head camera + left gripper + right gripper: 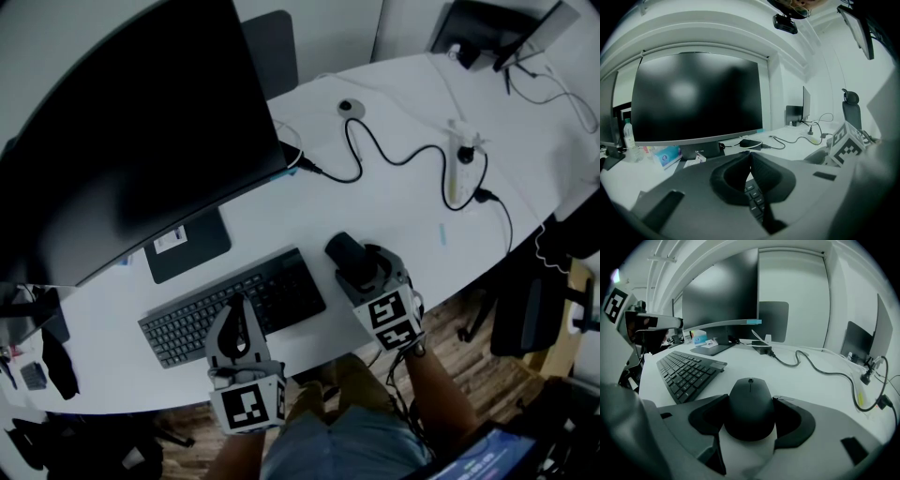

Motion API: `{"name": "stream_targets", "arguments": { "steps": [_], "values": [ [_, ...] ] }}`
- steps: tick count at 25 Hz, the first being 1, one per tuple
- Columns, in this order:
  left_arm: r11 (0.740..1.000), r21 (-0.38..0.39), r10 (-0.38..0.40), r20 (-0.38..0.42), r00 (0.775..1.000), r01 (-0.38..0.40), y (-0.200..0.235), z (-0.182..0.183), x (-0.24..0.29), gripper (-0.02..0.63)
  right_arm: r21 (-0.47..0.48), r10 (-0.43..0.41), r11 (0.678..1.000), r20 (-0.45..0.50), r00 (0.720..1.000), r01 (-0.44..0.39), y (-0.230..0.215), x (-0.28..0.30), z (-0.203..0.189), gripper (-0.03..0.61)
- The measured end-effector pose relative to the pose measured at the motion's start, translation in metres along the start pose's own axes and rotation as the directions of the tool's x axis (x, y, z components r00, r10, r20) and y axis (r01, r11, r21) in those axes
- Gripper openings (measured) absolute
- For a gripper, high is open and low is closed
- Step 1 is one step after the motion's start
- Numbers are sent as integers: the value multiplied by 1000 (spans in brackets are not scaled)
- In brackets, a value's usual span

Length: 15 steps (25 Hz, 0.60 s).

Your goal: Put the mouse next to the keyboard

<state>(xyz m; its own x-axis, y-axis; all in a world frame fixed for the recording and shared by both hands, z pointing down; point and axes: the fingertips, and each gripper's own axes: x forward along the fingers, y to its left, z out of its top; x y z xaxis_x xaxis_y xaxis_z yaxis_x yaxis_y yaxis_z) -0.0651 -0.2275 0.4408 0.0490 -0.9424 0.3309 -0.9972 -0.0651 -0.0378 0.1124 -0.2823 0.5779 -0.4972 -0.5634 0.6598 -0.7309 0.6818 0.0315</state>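
The black mouse [345, 251] [750, 408] sits low over the white table [394, 216], just right of the black keyboard [234, 305] [686, 369]. My right gripper [361, 269] [751, 401] has its jaws set wide around the mouse, one pad against each side, and I cannot tell whether the mouse touches the table. My left gripper [238, 307] [751, 157] hovers over the keyboard's front edge. Its fingertips meet with nothing between them, and keyboard keys [754, 197] show below them.
A large dark monitor [122, 141] on a flat stand [187, 246] rises behind the keyboard. A black cable [394, 155] snakes across the table to a white power strip [462, 155]. A second screen [478, 28] stands at the far right. An office chair [534, 314] is beside the table's right edge.
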Motion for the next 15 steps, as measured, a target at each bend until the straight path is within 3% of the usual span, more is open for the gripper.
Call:
{"name": "stream_targets", "arguments": {
  "steps": [7, 15],
  "values": [
    [1000, 9, -4, 16, 1000, 4, 1, 7, -9, 5, 6, -6, 1000, 22, 1000, 6, -1, -8, 4, 334],
    [1000, 24, -17, 118, 993, 15, 3, 39, -39, 5, 43, -68, 997, 165, 984, 62, -1, -51, 45, 324]
  ]
}}
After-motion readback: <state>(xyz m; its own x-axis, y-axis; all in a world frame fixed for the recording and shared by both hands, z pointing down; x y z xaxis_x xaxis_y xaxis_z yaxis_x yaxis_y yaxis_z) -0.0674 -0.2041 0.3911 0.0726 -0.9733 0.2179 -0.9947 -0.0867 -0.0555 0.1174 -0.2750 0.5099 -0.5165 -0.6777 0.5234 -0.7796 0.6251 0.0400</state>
